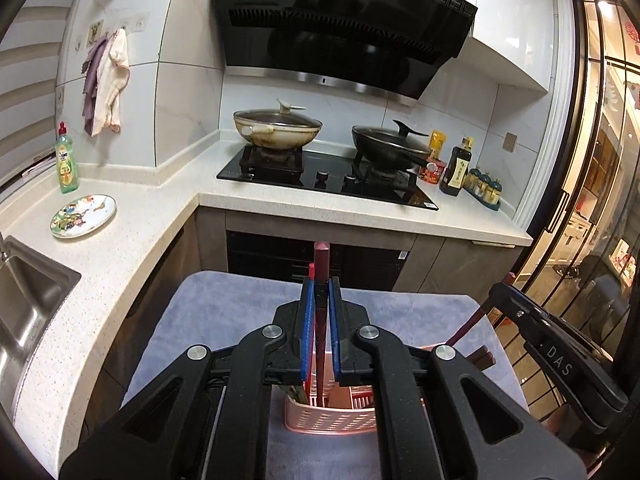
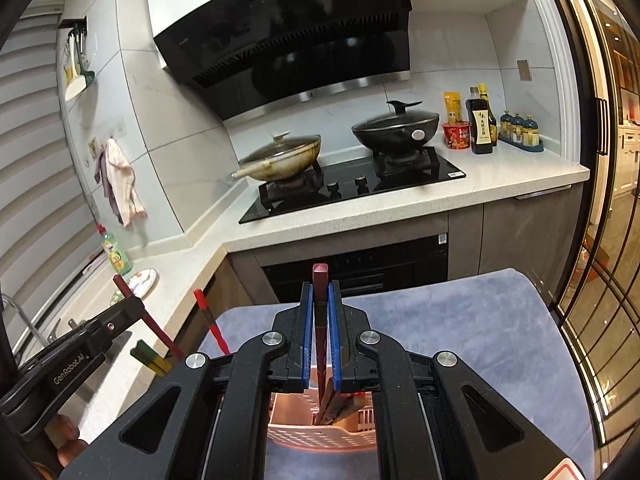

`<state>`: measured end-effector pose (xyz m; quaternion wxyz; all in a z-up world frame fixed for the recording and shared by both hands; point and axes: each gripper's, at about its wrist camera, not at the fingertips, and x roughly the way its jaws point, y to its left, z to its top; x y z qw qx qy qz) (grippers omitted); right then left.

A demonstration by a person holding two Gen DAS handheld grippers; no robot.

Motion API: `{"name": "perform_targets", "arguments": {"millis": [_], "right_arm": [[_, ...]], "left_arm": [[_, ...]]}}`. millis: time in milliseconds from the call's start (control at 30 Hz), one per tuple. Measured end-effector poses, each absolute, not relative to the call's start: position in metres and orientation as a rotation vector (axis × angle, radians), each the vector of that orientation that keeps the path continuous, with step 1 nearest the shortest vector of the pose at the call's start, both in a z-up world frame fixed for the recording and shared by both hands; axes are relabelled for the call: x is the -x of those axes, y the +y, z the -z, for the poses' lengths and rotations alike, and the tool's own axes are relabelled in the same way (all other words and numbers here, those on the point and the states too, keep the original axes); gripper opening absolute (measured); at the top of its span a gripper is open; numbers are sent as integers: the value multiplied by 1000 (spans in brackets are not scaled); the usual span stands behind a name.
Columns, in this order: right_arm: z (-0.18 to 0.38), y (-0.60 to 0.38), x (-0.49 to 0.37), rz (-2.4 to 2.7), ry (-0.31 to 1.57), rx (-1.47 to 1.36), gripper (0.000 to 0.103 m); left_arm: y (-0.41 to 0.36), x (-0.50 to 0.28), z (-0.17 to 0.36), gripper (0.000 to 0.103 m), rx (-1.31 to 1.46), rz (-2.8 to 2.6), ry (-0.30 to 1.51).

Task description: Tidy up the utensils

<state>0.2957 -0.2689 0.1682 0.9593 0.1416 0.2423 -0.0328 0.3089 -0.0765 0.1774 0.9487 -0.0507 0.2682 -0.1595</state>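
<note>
a kitchen counter [image 1: 132, 216] wraps round a grey-clothed stand [image 1: 224, 312], where the left gripper [image 1: 320, 312] and right gripper [image 2: 319, 320] each pinch a dark red chopstick [image 1: 321, 280] over the pink basket [image 1: 320, 420], while only the right view shows green chopsticks [image 2: 150, 358] beside it.

You get bright, even indoor light, warm glare off the glass doors [image 1: 592, 160] on the right, heavy fisheye bending and dark corners; everything's pretty sharp.
</note>
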Motion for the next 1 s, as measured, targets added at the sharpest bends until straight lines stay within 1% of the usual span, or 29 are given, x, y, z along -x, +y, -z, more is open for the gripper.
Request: {"name": "perform_targets", "arguments": {"millis": [167,200,267,333,500,567,633,667,800,900,1000], "right_arm": [[-161,-268,-296,61,516,-294,7],[-162,-268,-293,59,510,-293,10],[-165,-268,-288,59,501,-295,12],[-169,-268,-284,53,493,-299,12],[-179,-265,-269,42,476,-292,12],[-182,-263,-261,38,471,-281,12],[-183,-259,-250,34,472,-266,12],[-182,-257,-244,28,475,-260,13],[-179,-249,-223,19,487,-247,19],[-172,-243,-205,8,505,-252,21],[-166,-238,-191,4,521,-252,24]], "left_arm": [[-78,-307,-173,8,97,326,551],[-77,-307,-173,9,95,326,550],[-77,-304,-174,14,92,324,544],[-76,-300,-177,17,88,318,535],[-72,-290,-183,18,79,305,522],[-68,-282,-186,21,79,298,515],[-65,-272,-188,26,74,288,507],[-64,-269,-189,27,69,284,505],[-61,-250,-189,27,32,259,501],[-59,-237,-186,27,11,241,510],[-55,-224,-180,30,-1,229,531]]}}
